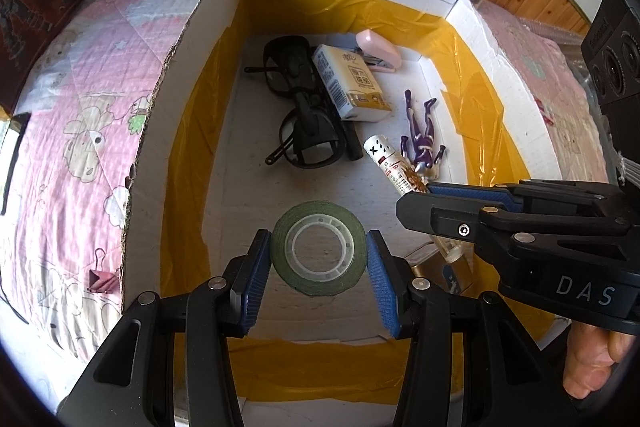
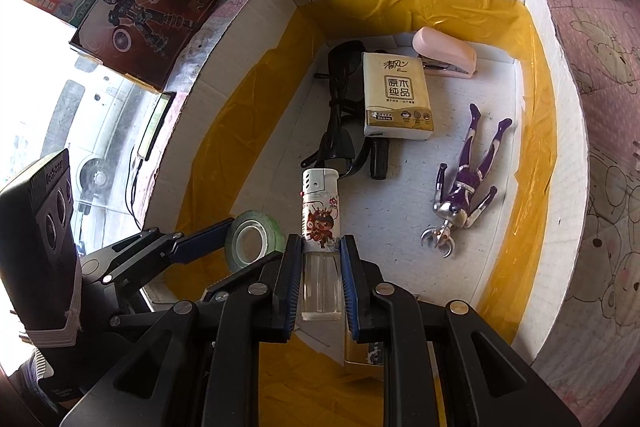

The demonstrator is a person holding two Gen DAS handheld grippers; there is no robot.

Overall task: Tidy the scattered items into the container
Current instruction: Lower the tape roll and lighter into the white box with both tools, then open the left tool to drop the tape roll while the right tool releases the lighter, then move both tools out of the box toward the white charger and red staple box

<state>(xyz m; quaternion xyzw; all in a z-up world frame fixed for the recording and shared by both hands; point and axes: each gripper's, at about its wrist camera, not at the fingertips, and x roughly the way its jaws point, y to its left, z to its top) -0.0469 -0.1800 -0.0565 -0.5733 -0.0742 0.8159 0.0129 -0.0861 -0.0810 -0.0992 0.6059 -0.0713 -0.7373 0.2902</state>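
You're gripping the green tape roll [image 1: 319, 248] in your left gripper [image 1: 319, 259], pads pressing both sides, over the near end of the white cardboard box [image 1: 180, 55]. Your right gripper [image 2: 320, 263] is clenching the lighter [image 2: 320, 211] by its clear lower body, cap pointing far. Already lying inside: black glasses [image 1: 298, 95], tissue pack [image 2: 397, 97], pink stapler [image 2: 444, 57] at far end, purple figure [image 2: 466, 187] to the right.

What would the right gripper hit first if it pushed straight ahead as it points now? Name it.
Probably the white floor of the box. The right gripper points steeply down, holding the lighter, whose tip leads; the black sunglasses lie just beyond. Depth is hard to judge here.
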